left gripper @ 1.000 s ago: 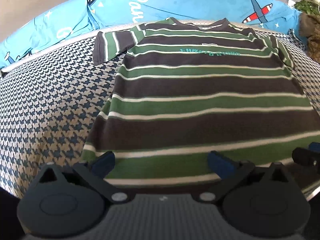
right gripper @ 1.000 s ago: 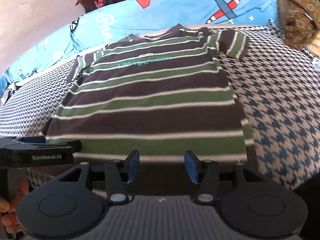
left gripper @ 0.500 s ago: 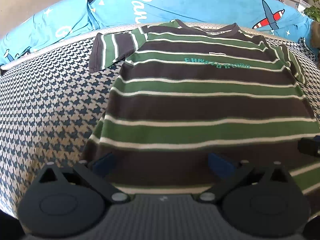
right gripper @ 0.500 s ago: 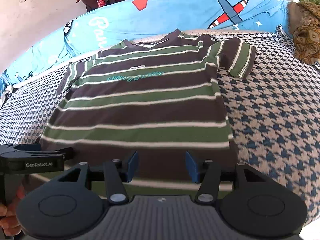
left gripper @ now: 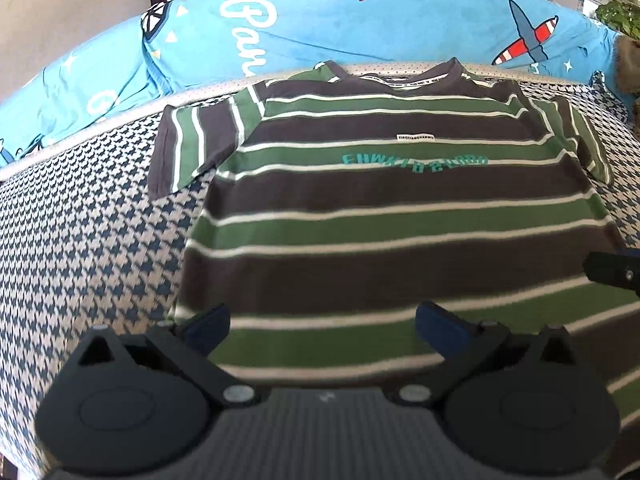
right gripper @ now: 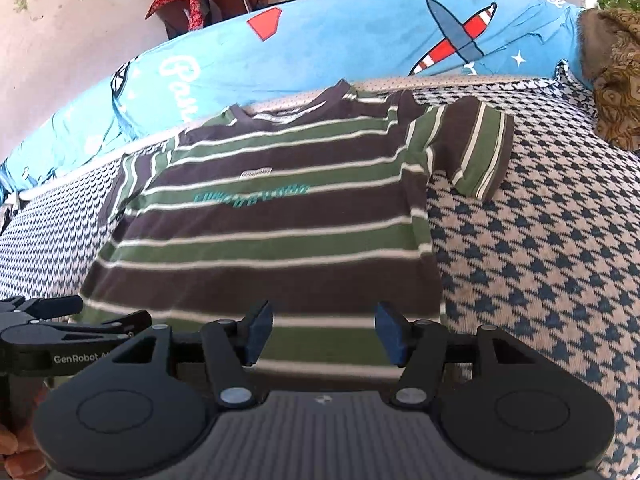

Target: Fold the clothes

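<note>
A T-shirt (left gripper: 400,216) with green, dark grey and white stripes lies flat on the bed, collar at the far end, both short sleeves spread out. Teal lettering crosses its chest. My left gripper (left gripper: 322,326) hovers open over the shirt's lower left part, nothing between its blue-padded fingers. In the right wrist view the same T-shirt (right gripper: 272,232) fills the middle, and my right gripper (right gripper: 323,334) stands open above its lower right part, fingers apart and empty. The left gripper's body (right gripper: 60,336) shows at the left edge there, held by a hand (right gripper: 16,456).
The bed cover (right gripper: 540,264) has a blue and beige houndstooth pattern. A bright blue quilt (left gripper: 320,24) with aeroplane prints lies along the far side. A brown patterned cushion (right gripper: 612,80) sits at the far right. Chairs stand behind the bed.
Both grippers have moved forward over the shirt from its hem, so the hem now lies under them. Their fingers stayed open.
</note>
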